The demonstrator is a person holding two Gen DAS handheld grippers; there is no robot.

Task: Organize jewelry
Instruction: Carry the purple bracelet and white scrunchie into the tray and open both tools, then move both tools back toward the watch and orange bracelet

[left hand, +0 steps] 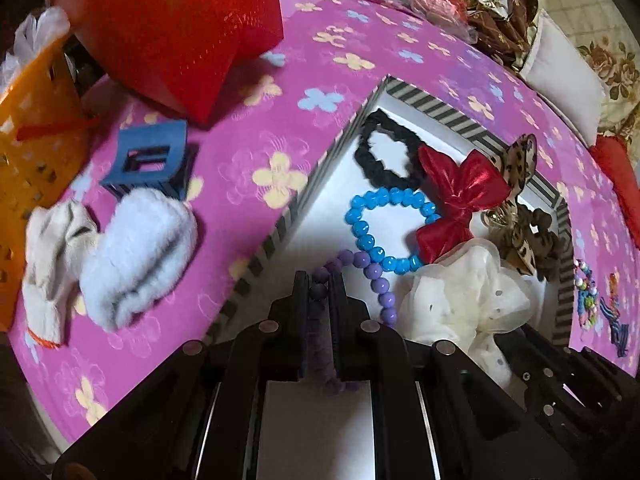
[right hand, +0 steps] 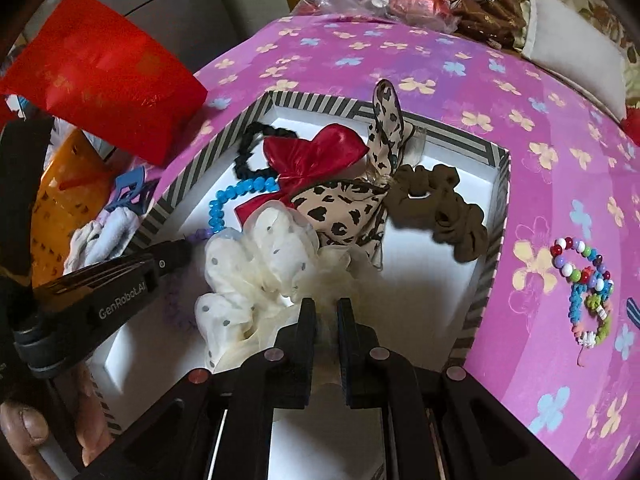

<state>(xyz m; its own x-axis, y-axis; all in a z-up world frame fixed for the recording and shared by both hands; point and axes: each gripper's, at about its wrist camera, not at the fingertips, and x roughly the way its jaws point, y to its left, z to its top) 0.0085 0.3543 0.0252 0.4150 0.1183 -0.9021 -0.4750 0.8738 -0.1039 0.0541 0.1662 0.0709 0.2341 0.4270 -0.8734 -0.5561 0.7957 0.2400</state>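
A striped-rimmed white box (left hand: 436, 110) (right hand: 304, 102) lies on the pink flowered cloth. In it are a black scrunchie (left hand: 384, 156), a blue bead bracelet (left hand: 372, 232), a red bow (left hand: 460, 196) (right hand: 316, 156), a leopard bow (right hand: 344, 208), a brown scrunchie (right hand: 444, 204) and a cream dotted scrunchie (left hand: 468, 296) (right hand: 256, 272). My left gripper (left hand: 320, 280) is shut on a purple bead bracelet (left hand: 376, 280) over the box. My right gripper (right hand: 326, 304) is shut on the cream scrunchie's edge. The left gripper also shows in the right wrist view (right hand: 176, 250).
On the cloth left of the box lie a blue claw clip (left hand: 150, 164), a fluffy white scrunchie (left hand: 136, 256) and a cream one (left hand: 52, 260). A red bag (left hand: 172, 28) and an orange basket (left hand: 32, 152) stand behind. Colourful bead bracelets (right hand: 584, 280) lie right of the box.
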